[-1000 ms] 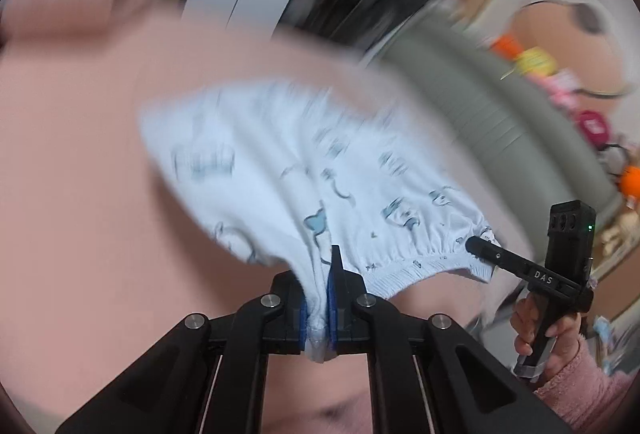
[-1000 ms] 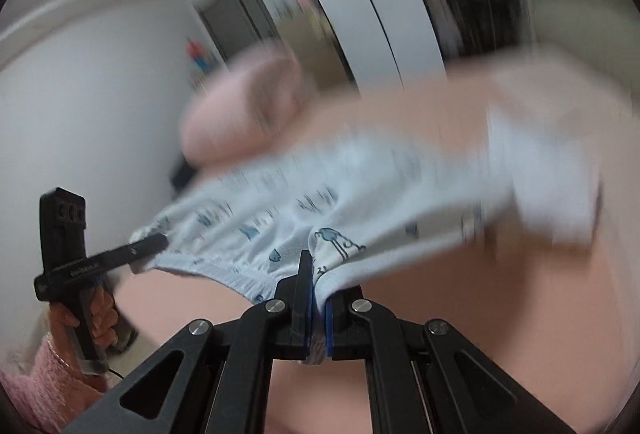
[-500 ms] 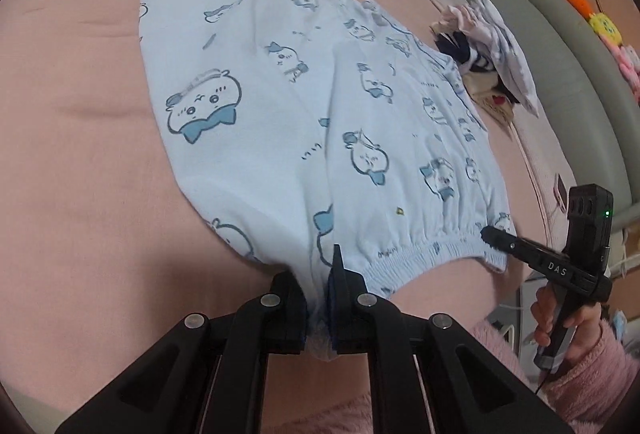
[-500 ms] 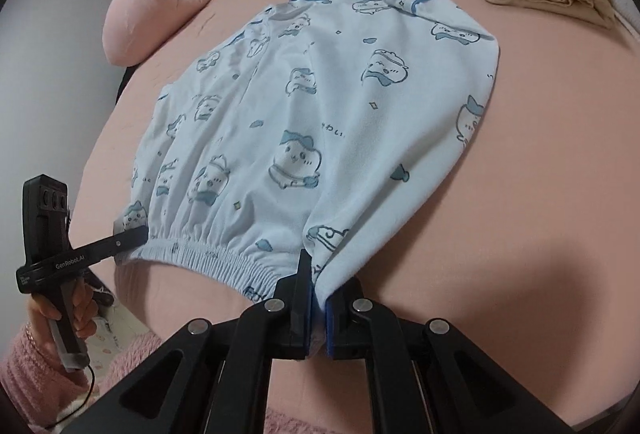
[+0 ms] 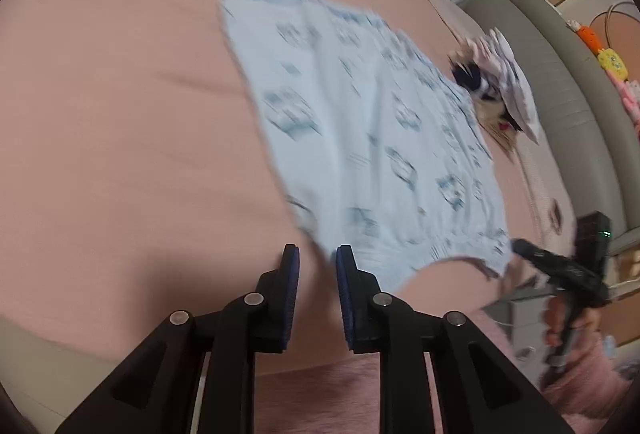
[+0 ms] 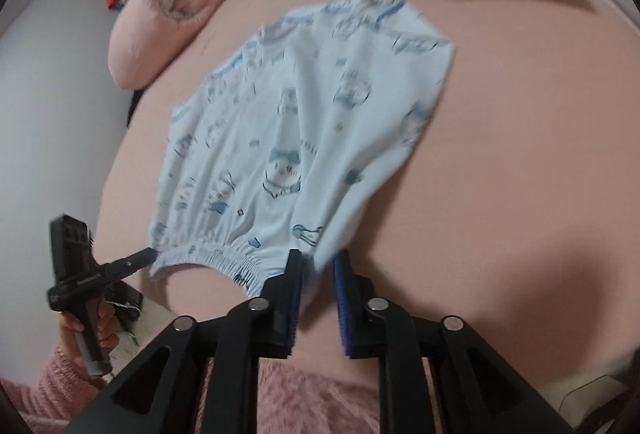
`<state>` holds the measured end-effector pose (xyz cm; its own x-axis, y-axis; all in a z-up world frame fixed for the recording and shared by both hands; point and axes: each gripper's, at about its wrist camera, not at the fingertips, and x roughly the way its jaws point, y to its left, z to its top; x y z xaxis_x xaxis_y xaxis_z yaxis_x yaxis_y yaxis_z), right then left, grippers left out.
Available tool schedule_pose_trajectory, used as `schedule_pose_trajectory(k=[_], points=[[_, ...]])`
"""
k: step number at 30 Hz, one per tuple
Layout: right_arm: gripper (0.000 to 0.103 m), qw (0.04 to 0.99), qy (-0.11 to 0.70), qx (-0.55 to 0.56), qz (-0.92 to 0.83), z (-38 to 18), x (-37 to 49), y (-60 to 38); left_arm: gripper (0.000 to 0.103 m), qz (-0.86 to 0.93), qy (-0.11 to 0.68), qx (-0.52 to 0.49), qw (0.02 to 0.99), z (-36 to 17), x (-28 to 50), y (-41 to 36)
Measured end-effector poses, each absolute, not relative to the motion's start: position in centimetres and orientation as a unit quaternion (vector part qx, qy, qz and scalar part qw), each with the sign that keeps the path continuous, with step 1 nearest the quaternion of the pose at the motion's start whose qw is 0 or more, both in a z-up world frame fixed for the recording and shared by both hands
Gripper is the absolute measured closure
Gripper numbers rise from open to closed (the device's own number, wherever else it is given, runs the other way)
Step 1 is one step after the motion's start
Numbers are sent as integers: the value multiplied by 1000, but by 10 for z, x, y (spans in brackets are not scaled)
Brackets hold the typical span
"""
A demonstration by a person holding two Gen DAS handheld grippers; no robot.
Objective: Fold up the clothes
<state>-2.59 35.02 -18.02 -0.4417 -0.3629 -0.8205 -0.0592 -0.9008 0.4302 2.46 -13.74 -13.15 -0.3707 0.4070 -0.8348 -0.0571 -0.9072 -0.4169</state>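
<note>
- Shorts (image 6: 304, 138), light blue with little cartoon faces, lie flat on the pink bed (image 6: 520, 154), waistband at the near edge.
- Left gripper (image 5: 317, 258) has its jaws apart and holds nothing; the waistband corner lies just in front of it.
- Right gripper (image 6: 318, 262) has its jaws apart too, with the other waistband corner loose between them.
- Far off on the right sits a pile of clothes (image 5: 500, 90).
- Far off on the left lies a pink pillow (image 6: 160, 14).
</note>
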Motion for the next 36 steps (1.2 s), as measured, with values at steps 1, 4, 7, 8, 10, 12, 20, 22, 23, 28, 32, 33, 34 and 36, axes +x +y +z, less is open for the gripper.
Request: schedule_pose_trajectory(k=[1, 4, 7, 8, 10, 12, 20, 22, 23, 28, 32, 33, 34, 36], points=[[84, 86, -191, 516, -831, -173, -24, 355, 86, 819, -149, -537, 136, -129, 20, -142], [84, 72, -129, 511, -847, -155, -35, 356, 86, 826, -145, -530, 123, -127, -11, -153], [84, 98, -100, 506, -851, -145, -76, 339, 85, 827, -183, -523, 90, -131, -54, -173], [84, 118, -114, 501, -850, -142, -94, 334, 83, 827, -197, -520, 80, -132, -71, -181], [84, 151, -122, 498, -845, -142, -137, 307, 66, 828, -214, -514, 72, -135, -103, -192], [84, 170, -110, 498, -843, -140, -185, 282, 56, 828, -218, -511, 73, -139, -123, -194], [84, 167, -33, 521, -837, -179, -325, 229, 57, 830, -215, -506, 95, -155, -179, -188], [84, 153, -32, 522, -838, -191, -345, 225, 88, 830, -214, -504, 101, -159, -193, -187], [84, 161, -44, 528, -833, -197, -353, 225, 95, 831, -214, -504, 104, -161, -200, -186], [85, 144, 33, 538, -830, -222, -363, 205, 97, 846, -183, -490, 98, -149, -206, -190], [103, 111, 28, 527, -842, -227, -372, 224, 96, 863, -149, -476, 86, -131, -201, -196], [103, 86, 42, 517, -851, -225, -375, 228, 93, 867, -140, -472, 83, -127, -200, -198], [103, 76, 41, 516, -852, -224, -377, 230, 93, 870, -131, -468, 80, -123, -199, -199], [103, 84, 12, 528, -845, -225, -379, 235, 91, 877, -114, -460, 73, -114, -196, -202]])
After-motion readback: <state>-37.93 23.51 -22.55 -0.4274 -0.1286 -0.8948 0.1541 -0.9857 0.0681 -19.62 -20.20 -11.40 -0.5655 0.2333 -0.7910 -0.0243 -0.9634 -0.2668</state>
